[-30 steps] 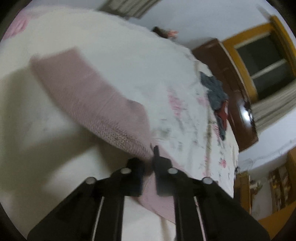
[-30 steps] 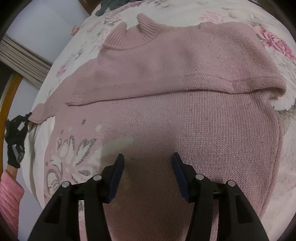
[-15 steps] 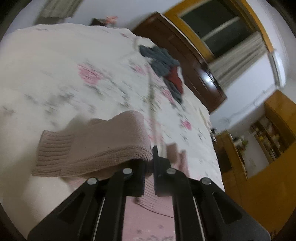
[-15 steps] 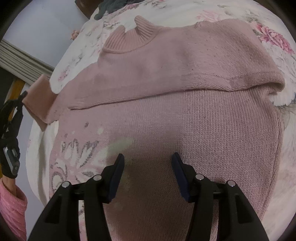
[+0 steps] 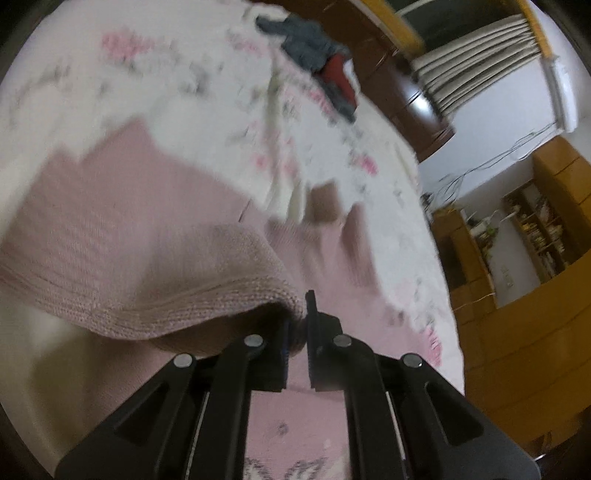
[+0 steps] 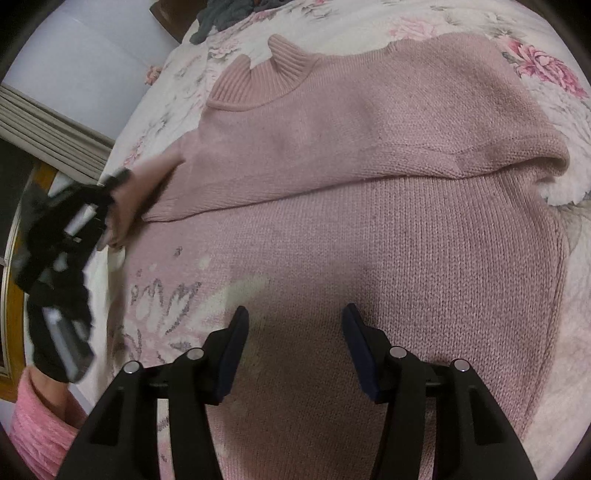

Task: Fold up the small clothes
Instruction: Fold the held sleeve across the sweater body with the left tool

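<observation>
A dusty pink knit sweater [image 6: 369, 206] lies on a floral bedspread [image 6: 369, 26], ribbed collar [image 6: 258, 81] at the far end. One sleeve [image 6: 332, 162] is folded across the chest. My left gripper [image 5: 297, 325] is shut on the cuff of the other sleeve [image 5: 147, 273] and holds it lifted over the sweater's body [image 5: 295, 424]. In the right wrist view the left gripper [image 6: 118, 177] shows at the left edge with that sleeve [image 6: 147, 184] in it. My right gripper [image 6: 295, 325] hovers open low over the sweater's lower front, nothing between its fingers.
A heap of grey and red clothes [image 5: 317, 59] lies at the far end of the bed. Dark wooden headboard [image 5: 406, 85], curtains [image 5: 480, 55] and orange wooden shelves [image 5: 535, 229] stand beyond. A person's pink sleeve [image 6: 33, 424] is at the lower left.
My left gripper has carried the sleeve inward from the sweater's side, over its body. The right gripper has stayed still and open.
</observation>
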### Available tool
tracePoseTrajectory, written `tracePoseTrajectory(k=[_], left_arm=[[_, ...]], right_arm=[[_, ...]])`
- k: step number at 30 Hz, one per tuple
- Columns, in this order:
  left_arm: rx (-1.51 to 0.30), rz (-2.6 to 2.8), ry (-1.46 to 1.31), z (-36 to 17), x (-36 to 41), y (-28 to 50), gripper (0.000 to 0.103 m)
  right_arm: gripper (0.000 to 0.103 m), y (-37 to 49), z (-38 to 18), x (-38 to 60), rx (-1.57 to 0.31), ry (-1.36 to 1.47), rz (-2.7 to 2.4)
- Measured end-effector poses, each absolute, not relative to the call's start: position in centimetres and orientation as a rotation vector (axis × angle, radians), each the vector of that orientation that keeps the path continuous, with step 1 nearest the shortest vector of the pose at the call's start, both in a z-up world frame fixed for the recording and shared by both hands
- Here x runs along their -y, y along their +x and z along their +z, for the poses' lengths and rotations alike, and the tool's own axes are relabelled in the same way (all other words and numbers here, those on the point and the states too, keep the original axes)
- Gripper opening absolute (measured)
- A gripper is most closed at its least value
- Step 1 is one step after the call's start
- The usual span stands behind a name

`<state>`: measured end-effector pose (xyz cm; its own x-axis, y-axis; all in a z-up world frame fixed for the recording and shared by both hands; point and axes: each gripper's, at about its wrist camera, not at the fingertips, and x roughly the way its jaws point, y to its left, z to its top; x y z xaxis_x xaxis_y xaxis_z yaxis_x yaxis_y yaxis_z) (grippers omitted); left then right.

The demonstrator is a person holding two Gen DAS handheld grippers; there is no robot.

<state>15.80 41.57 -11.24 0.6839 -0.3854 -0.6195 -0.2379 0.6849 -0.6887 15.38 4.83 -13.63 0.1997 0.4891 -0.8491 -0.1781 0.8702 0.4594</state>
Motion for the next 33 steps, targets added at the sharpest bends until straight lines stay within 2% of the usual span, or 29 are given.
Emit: tracePoseTrajectory(k=[7,11,16,19,23,27,31,32,33], left_arm=[[-0.951,-0.089,-0.89,-16.7,-41.2,15.4,0.011],[-0.966,-0.177,-0.891,-15.2,-41.8,13.4,0.019],[-0.902,-0.137,-0.73,-10.9,-45.4,9.2,0.032],[-0.887,0.035,-0.649,-9.8,-49.5,7.6,0.032],[-0.884,0.144,-0.733,-10.0,-53.7,5.5,0.032],[-0.875,0.169,-0.744,-10.1,-54.5,3.8,0.032],[-0.868,0.169,-0.767,-10.4,-54.0,2.5,0.033],[-0.872,0.167,-0.772,-10.6,-53.9,2.2,0.033],[-0.877,0.164,-0.777,-10.8,-53.7,2.1,0.034]], right_arm=[[0.053,15.7,-13.6,-5.2,-1.305,0.273,0.479],[0.055,16.3,-13.3,-5.7,-1.325,0.264,0.469],[0.055,18.3,-11.4,-8.8,-1.317,0.29,0.546],[0.055,20.2,-10.7,-12.6,-1.323,0.297,0.605],[0.055,22.8,-10.7,-17.8,-1.335,0.311,0.665],[0.055,25.1,-11.8,-22.1,-1.383,0.389,0.7],[0.055,26.1,-14.4,-25.7,-1.477,0.344,0.678],[0.047,26.2,-14.8,-26.2,-1.484,0.342,0.684],[0.032,26.2,-15.2,-26.7,-1.487,0.342,0.699]])
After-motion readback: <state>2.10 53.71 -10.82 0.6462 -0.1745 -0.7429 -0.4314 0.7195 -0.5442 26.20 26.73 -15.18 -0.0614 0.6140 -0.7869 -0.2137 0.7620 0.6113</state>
